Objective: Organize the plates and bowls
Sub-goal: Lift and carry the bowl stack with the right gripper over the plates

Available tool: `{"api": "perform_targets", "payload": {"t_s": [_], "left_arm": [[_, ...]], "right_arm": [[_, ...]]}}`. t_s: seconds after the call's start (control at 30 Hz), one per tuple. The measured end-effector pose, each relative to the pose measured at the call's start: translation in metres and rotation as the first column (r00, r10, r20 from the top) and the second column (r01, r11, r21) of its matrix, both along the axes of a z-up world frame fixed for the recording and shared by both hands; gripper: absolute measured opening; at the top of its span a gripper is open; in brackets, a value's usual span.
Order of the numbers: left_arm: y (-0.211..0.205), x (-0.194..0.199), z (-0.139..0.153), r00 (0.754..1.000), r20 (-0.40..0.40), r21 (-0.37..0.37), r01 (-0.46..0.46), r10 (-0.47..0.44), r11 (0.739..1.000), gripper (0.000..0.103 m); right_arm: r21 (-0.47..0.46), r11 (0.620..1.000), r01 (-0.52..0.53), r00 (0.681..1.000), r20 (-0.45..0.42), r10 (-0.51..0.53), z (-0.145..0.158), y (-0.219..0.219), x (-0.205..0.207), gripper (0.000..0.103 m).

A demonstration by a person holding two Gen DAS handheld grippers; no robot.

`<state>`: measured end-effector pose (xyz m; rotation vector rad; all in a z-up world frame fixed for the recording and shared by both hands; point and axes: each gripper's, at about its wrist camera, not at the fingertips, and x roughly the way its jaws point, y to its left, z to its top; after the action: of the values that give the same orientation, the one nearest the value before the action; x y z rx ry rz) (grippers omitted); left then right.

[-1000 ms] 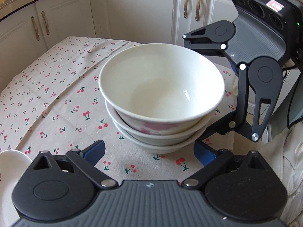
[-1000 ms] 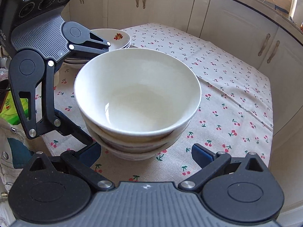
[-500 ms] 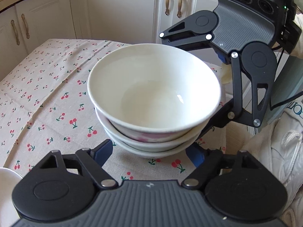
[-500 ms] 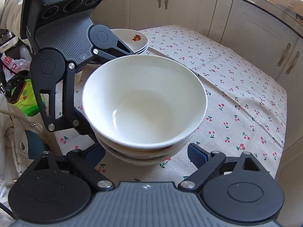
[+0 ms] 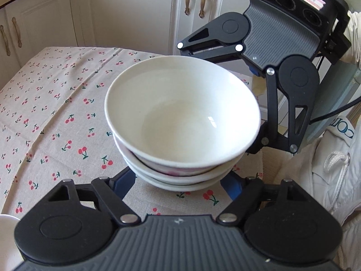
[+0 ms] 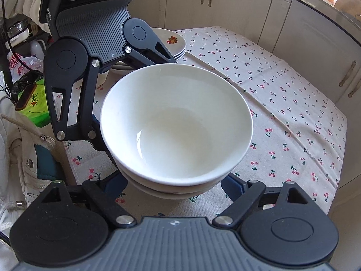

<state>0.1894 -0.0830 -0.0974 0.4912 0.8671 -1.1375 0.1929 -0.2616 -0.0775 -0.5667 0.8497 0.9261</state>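
Three white bowls are stacked (image 5: 180,117) (image 6: 176,122) near the front edge of the cherry-print tablecloth (image 5: 56,117). My left gripper (image 5: 178,180) straddles the lowest bowl, and its jaws are closing. Its blue fingers (image 5: 126,180) lie against that bowl's sides. From the opposite side my right gripper (image 6: 173,185) straddles the same bowl, its jaws also closing. Its blue fingers (image 6: 232,185) reach under the bowl's flare, where their tips are hidden, and I see no press there. A stack of plates (image 6: 174,43) with a fruit motif stands behind the left gripper.
The rim of a white dish (image 5: 5,237) shows at the lower left. Cream cabinets (image 5: 135,15) surround the table. A green packet (image 6: 33,103) and bags sit off the table's left side. A person's white clothing (image 5: 334,171) is close to the table edge.
Both pairs of jaws have narrowed from wide apart to close around the lowest bowl. Both views have tilted slightly. The bowl stack stays in place.
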Motion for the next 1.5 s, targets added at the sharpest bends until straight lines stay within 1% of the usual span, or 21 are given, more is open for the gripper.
{"api": "perform_targets", "payload": {"t_s": [0.07,0.13,0.53,0.77,1.17,1.33,1.5], "left_arm": [[-0.001,0.002,0.001,1.000,-0.005,0.002,0.011,-0.011,1.000,0.081],[-0.002,0.002,0.000,1.000,-0.006,0.005,0.018,-0.018,1.000,0.081],[-0.001,0.005,-0.003,0.999,-0.017,0.002,0.041,-0.041,0.999,0.081],[-0.004,0.008,-0.004,0.998,-0.027,0.013,0.059,-0.059,0.998,0.081],[-0.004,0.006,-0.004,0.999,-0.031,0.019,0.043,-0.042,0.999,0.081],[0.003,0.001,0.005,0.999,-0.025,0.016,0.028,-0.027,0.999,0.080],[0.017,-0.004,0.020,1.000,0.003,0.010,0.001,-0.001,1.000,0.080]], "right_arm": [[-0.016,1.000,-0.015,1.000,0.015,0.015,-0.002,0.002,-0.001,0.092],[-0.017,1.000,-0.023,1.000,0.011,0.023,-0.002,0.003,-0.001,0.089],[-0.026,0.999,-0.028,1.000,0.001,0.028,-0.001,0.003,0.000,0.089],[-0.031,0.999,-0.044,0.999,-0.008,0.044,-0.002,0.004,0.003,0.089],[-0.034,0.999,-0.038,0.999,-0.019,0.038,-0.002,0.006,0.005,0.089],[-0.039,0.998,-0.049,0.999,-0.020,0.049,0.005,0.011,0.004,0.089],[-0.040,0.997,-0.069,0.998,-0.002,0.069,0.018,0.021,0.004,0.089]]}}
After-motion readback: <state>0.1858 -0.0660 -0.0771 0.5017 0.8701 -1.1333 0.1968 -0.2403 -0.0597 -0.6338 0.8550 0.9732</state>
